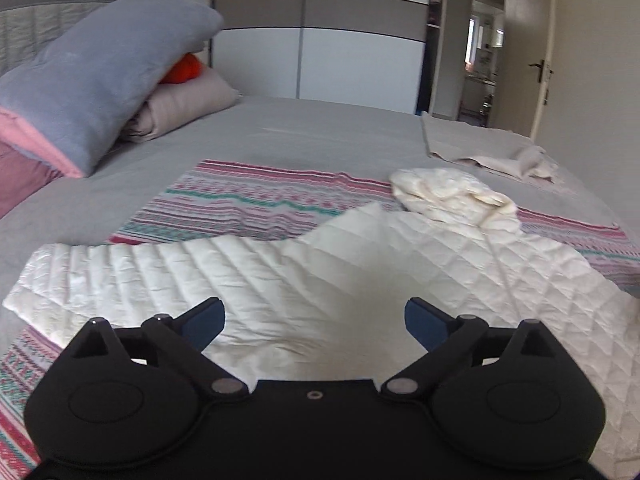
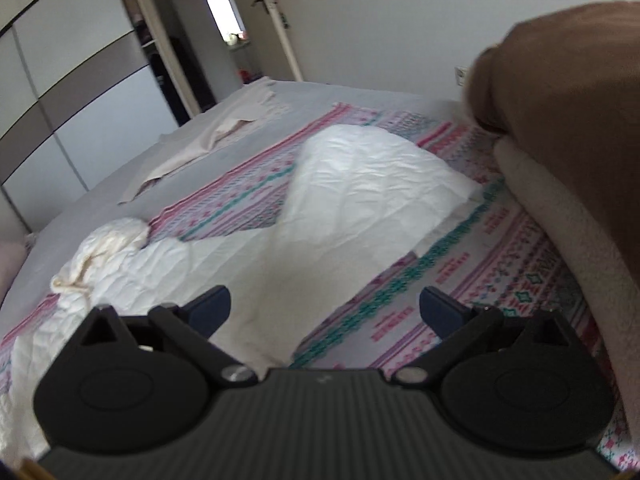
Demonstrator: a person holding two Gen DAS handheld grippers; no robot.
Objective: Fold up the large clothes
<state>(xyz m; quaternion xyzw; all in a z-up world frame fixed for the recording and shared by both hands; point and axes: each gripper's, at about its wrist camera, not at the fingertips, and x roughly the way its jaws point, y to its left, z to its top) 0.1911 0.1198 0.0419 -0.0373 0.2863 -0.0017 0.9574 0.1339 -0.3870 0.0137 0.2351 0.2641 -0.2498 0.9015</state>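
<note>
A white quilted jacket (image 1: pixel 360 264) lies spread flat on a striped patterned blanket (image 1: pixel 248 200) on the bed. Its cream hood (image 1: pixel 448 192) is bunched at the far side and one sleeve (image 1: pixel 100 276) stretches left. My left gripper (image 1: pixel 315 322) is open and empty, just above the jacket's body. In the right wrist view the jacket (image 2: pixel 248 256) lies ahead with a sleeve (image 2: pixel 368 176) stretched away and the hood (image 2: pixel 104 252) at left. My right gripper (image 2: pixel 325 314) is open and empty, over the jacket's edge and the blanket (image 2: pixel 460 264).
A grey pillow (image 1: pixel 104 76), a beige folded pillow (image 1: pixel 188 104) and an orange item (image 1: pixel 182 70) lie at the bed's head. A beige cloth (image 1: pixel 488 148) lies on the far side. A brown and cream blanket pile (image 2: pixel 572 140) stands close at right. Wardrobe (image 1: pixel 320 40) and open door (image 1: pixel 536 60) behind.
</note>
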